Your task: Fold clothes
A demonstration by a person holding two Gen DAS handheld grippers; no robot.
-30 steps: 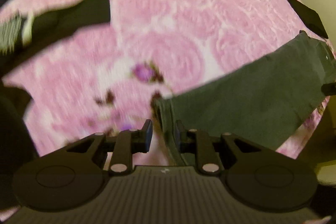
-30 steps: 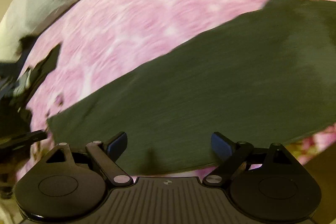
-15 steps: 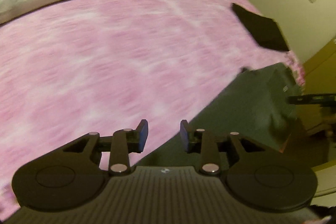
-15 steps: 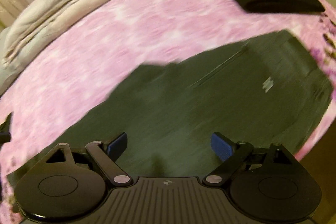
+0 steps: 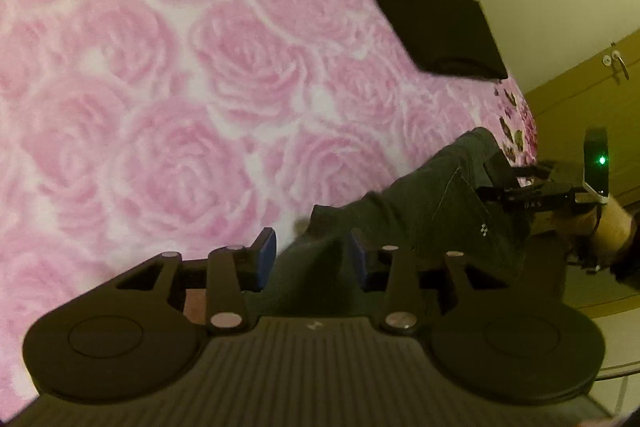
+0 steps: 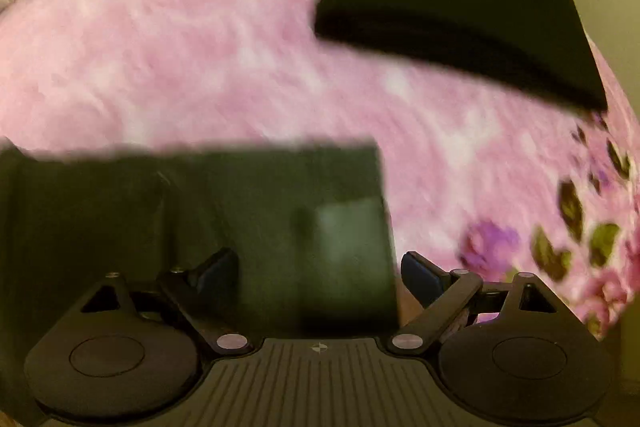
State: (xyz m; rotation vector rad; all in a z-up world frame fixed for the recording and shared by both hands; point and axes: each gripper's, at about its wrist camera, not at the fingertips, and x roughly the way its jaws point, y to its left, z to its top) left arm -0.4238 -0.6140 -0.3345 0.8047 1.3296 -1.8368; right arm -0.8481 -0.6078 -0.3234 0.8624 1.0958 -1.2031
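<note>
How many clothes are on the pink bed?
2. A folded black garment lies at the far right of the blanket; dark green trousers lie near, between both grippers. More may be hidden out of view.

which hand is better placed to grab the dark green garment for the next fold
Left. The left hand-held gripper already has a bunched edge of the dark green garment between its fingers. The right hand-held gripper is spread wide over flat cloth near the corner.

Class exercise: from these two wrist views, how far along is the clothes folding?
Done: one black garment lies folded on the pink blanket. In hand: the dark green garment sits between the fingers of both the left gripper and the right gripper, apparently partly folded. Left: finishing it.
</note>
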